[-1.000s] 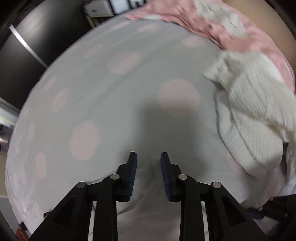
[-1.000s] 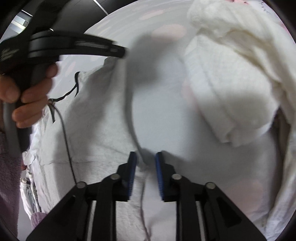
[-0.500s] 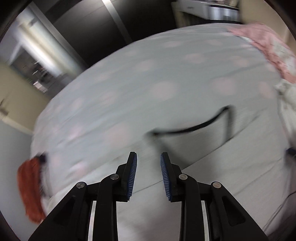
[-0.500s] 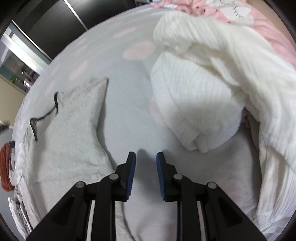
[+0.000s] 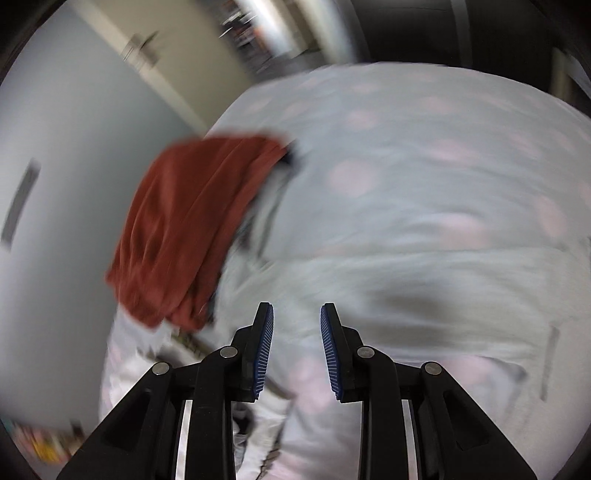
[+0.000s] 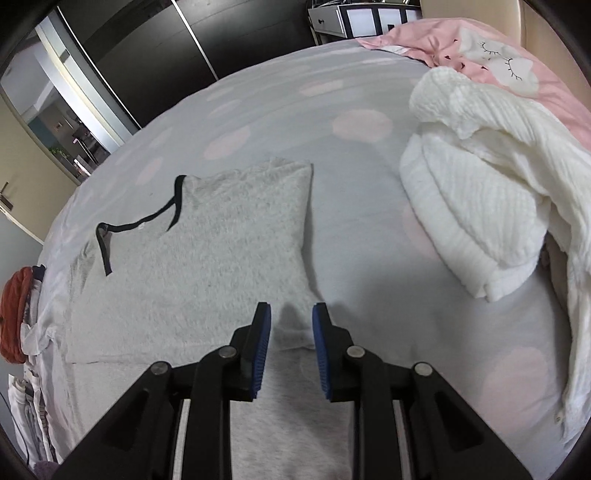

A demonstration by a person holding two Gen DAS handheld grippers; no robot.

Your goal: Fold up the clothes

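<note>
The left wrist view is smearing with motion blur: the rust-red garment (image 5: 192,229) at the bed's (image 5: 424,166) corner is showing no clear edges. In the right wrist view, the grey top's (image 6: 207,258) near hem is disappearing behind the right gripper (image 6: 291,325), and the white knit blanket (image 6: 491,192) is running past the right edge.

Home bedroom. Bed (image 6: 369,221) fills the frame centre, grey sheet with pale pink dots. Pink duvet (image 6: 461,48) with sleepy-eye print, upper right. White knit blanket (image 6: 480,192) heaped at right. Dark wardrobe doors (image 6: 155,48) across top; white drawer unit (image 6: 354,18) top centre. Doorway (image 6: 70,122) at upper left opens onto another room.
</note>
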